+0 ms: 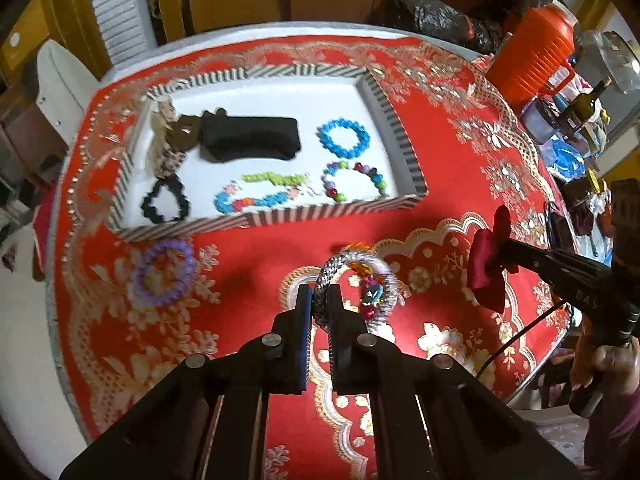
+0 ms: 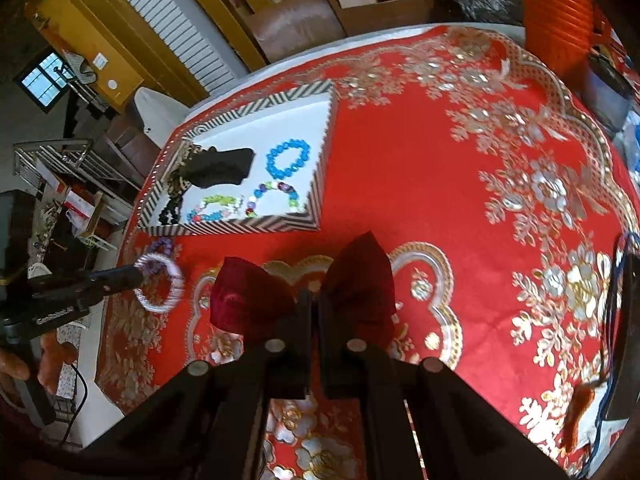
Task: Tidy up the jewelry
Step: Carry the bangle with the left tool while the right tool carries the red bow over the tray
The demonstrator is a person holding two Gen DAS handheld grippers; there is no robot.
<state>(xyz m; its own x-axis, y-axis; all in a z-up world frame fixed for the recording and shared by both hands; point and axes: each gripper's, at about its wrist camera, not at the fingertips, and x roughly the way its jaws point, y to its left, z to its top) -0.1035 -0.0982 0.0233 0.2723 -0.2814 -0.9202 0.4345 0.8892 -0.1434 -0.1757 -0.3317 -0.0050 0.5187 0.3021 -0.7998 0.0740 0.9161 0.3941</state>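
My left gripper (image 1: 320, 300) is shut on a silver woven bracelet (image 1: 384, 276) with dangling charms, held above the red cloth; it also shows in the right wrist view (image 2: 176, 284). My right gripper (image 2: 314, 300) is shut on a dark red bow (image 2: 360, 280), also seen in the left wrist view (image 1: 486, 268). A striped tray (image 1: 400, 120) holds a blue bracelet (image 1: 345, 138), a multicoloured bead bracelet (image 1: 356, 180), a black scrunchie (image 1: 166, 204), a black pouch (image 1: 250, 138) and other pieces. A purple bracelet (image 1: 164, 272) lies on the cloth in front of the tray.
A red and gold patterned cloth (image 1: 440, 152) covers the round table. An orange jug (image 1: 536, 56), a dark bottle (image 1: 580, 104) and bags stand at the far right edge. Wooden chairs (image 2: 372, 4) stand behind the table. A dark pouch with a cord (image 2: 624, 320) lies at the right edge.
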